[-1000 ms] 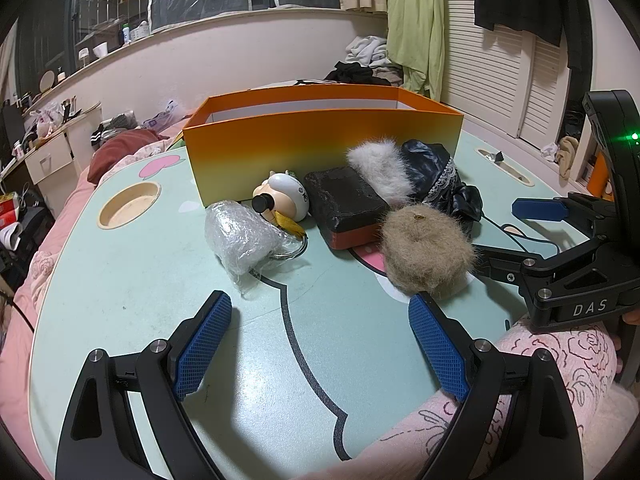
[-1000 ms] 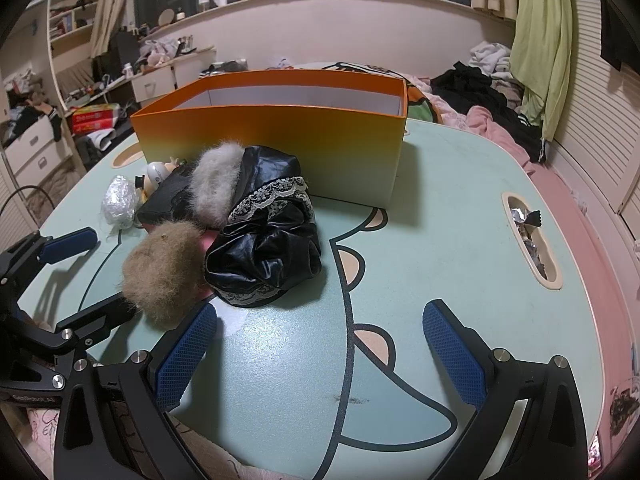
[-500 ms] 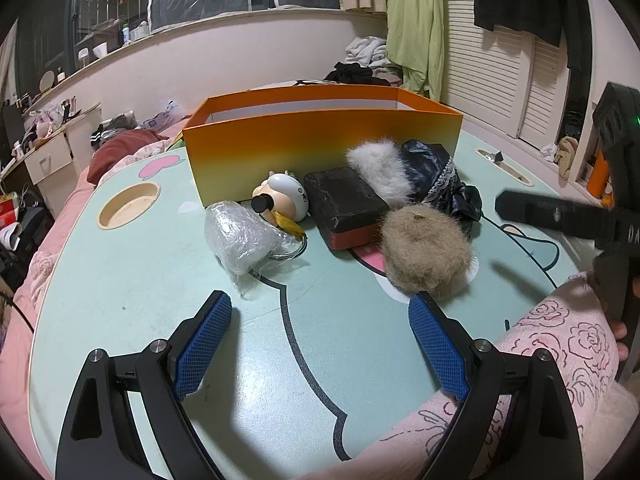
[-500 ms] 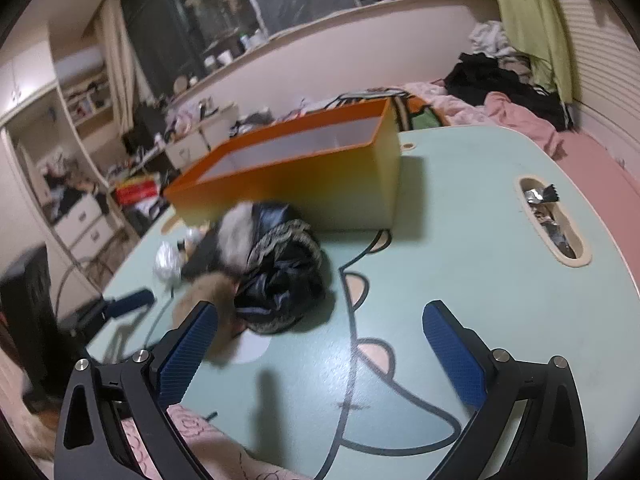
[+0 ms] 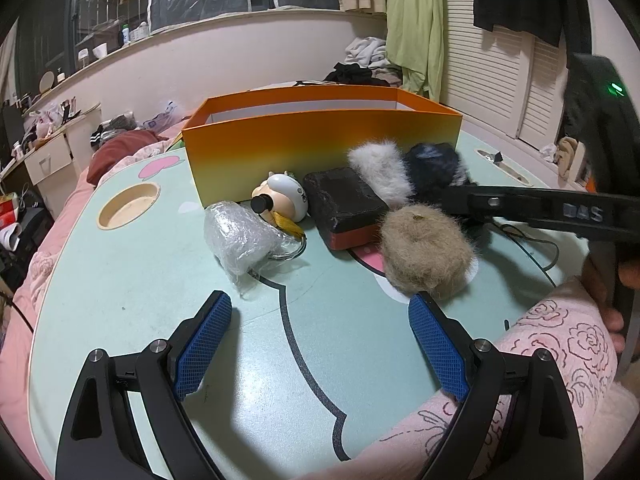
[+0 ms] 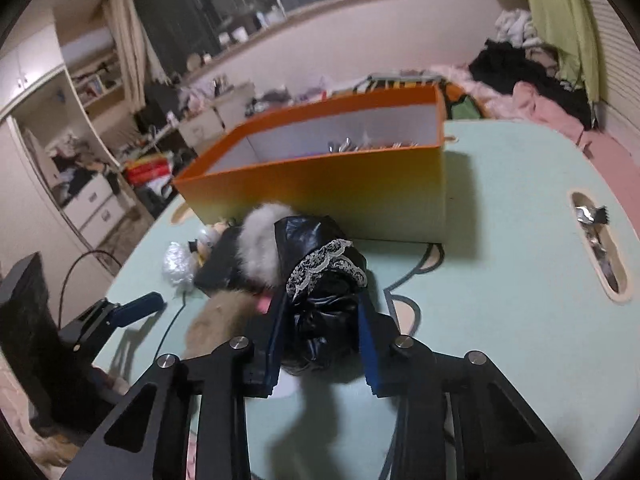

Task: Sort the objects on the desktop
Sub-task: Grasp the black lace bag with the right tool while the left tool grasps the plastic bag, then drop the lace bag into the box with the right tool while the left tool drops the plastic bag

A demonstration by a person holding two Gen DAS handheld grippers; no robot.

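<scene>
An orange box stands on the mint table; it also shows in the right wrist view. In front of it lie a plastic-wrapped bundle, a small cow figure, a black block, a white fur piece, a tan fur ball and a black lace-trimmed bundle. My right gripper is closed around the black bundle. My left gripper is open and empty, low over the near table.
Oval recesses are cut into the table at the left and the right. A black cable runs across the right side. Small items lie inside the box. Bedding and drawers surround the table.
My right gripper swung left to the black lace bundle and closed its fingers around it. My left gripper has not moved.
</scene>
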